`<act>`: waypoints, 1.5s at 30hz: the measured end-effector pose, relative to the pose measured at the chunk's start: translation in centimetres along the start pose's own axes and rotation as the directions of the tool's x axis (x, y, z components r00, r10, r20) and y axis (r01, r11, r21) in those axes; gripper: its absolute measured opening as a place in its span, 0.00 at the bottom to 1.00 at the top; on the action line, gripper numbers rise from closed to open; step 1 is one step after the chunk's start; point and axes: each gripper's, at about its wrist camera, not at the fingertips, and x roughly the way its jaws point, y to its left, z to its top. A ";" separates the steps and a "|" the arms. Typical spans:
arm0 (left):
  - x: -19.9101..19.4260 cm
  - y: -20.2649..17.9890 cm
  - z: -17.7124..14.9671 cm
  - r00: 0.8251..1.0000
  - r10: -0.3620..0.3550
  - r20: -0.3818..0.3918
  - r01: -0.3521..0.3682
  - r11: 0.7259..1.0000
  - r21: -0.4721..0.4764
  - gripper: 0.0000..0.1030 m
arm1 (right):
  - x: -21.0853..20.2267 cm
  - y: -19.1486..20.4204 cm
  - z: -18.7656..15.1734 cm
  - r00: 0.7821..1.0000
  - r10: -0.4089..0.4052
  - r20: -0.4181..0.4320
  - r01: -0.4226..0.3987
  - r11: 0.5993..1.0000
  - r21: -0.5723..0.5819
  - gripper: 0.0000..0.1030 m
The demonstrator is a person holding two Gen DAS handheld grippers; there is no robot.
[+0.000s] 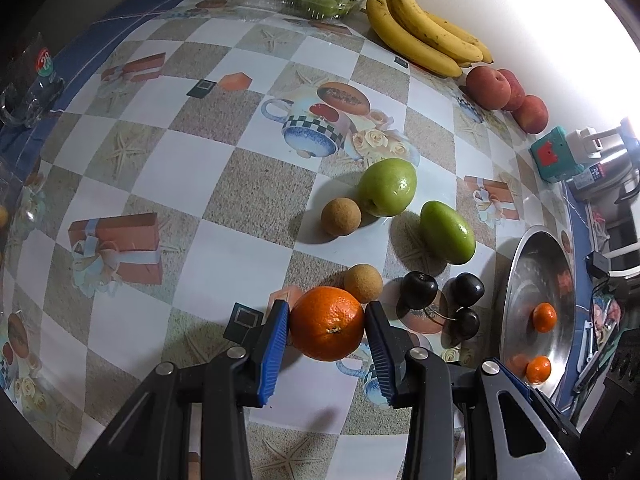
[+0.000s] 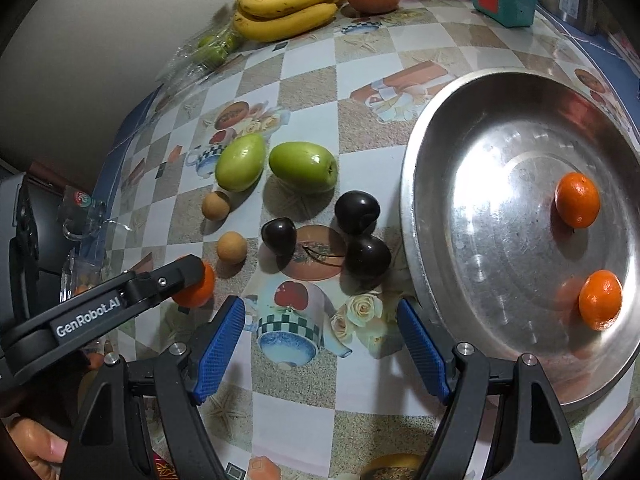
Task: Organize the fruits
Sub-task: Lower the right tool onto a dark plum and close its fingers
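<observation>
Left gripper [image 1: 327, 330] pinches an orange [image 1: 327, 328] on the checked tablecloth [image 1: 224, 208]. Right gripper [image 2: 320, 344] hangs spread and empty, steel bowl [image 2: 448, 128] at its two o'clock.

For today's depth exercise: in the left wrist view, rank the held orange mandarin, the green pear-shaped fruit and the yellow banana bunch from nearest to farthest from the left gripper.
1. Orange mandarin, between the left gripper's pads.
2. Green pear-shaped fruit, mid-table, ahead.
3. Yellow banana bunch, far edge by the wall.
</observation>
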 end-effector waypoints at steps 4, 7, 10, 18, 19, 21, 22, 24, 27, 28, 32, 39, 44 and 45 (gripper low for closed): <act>0.0 0.0 0.0 1.000 0.001 0.000 -0.001 1.000 -0.001 0.41 | 0.0 0.2 0.0 1.000 -0.005 0.003 0.005 1.000 -0.003 0.77; 0.1 0.0 0.0 1.000 0.000 -0.003 0.000 1.000 -0.003 0.41 | -0.1 0.1 0.1 1.000 -0.007 0.009 0.007 1.000 0.005 0.74; 0.2 0.0 0.0 1.000 0.001 -0.006 -0.001 1.000 -0.005 0.41 | 0.0 -0.1 0.4 1.000 -0.024 0.017 0.024 1.000 0.014 0.73; 0.2 0.1 0.0 1.000 0.000 -0.008 0.000 1.000 -0.008 0.41 | 0.8 1.0 1.2 0.992 -0.117 0.040 0.119 0.992 -0.033 0.65; 0.3 0.1 0.0 1.000 -0.001 -0.011 0.001 1.000 -0.009 0.41 | 0.9 1.2 1.3 0.990 -0.134 0.042 0.136 0.990 -0.044 0.61; 0.3 0.1 0.0 1.000 -0.004 -0.014 0.004 1.000 -0.011 0.41 | 1.5 1.5 1.5 0.987 -0.155 0.030 0.156 0.986 -0.054 0.58; 0.3 0.1 0.0 1.000 -0.006 -0.015 0.005 1.000 -0.012 0.41 | 1.8 1.5 1.5 0.987 -0.162 0.021 0.163 0.985 -0.052 0.55; 0.3 0.1 0.0 1.000 -0.006 -0.014 0.005 1.000 -0.013 0.41 | 2.4 1.5 1.6 0.981 -0.194 0.010 0.195 0.979 -0.055 0.52; 0.3 0.1 0.1 1.000 -0.010 -0.014 0.009 1.000 -0.013 0.41 | 2.4 1.3 1.9 0.978 -0.209 0.019 0.209 0.977 -0.046 0.51; 0.3 0.0 0.1 1.000 -0.012 -0.014 0.012 1.000 -0.012 0.41 | 2.5 1.2 2.0 0.978 -0.210 0.021 0.211 0.977 -0.040 0.50; 0.3 0.0 0.1 1.000 -0.016 -0.016 0.016 1.000 -0.010 0.41 | 2.7 1.2 2.1 0.972 -0.235 0.022 0.236 0.971 -0.035 0.46; 0.4 0.0 0.1 1.000 -0.013 -0.019 0.013 1.000 -0.011 0.41 | 3.0 1.1 2.4 0.970 -0.242 0.026 0.243 0.970 -0.012 0.43; 0.4 0.1 0.1 1.000 -0.012 -0.022 0.012 1.000 -0.010 0.41 | 2.7 1.0 2.2 0.972 -0.233 0.026 0.233 0.973 0.001 0.43; 0.5 0.1 0.1 1.000 -0.013 -0.023 0.012 1.000 -0.010 0.41 | 2.7 1.0 2.2 0.973 -0.230 0.026 0.230 0.973 0.004 0.43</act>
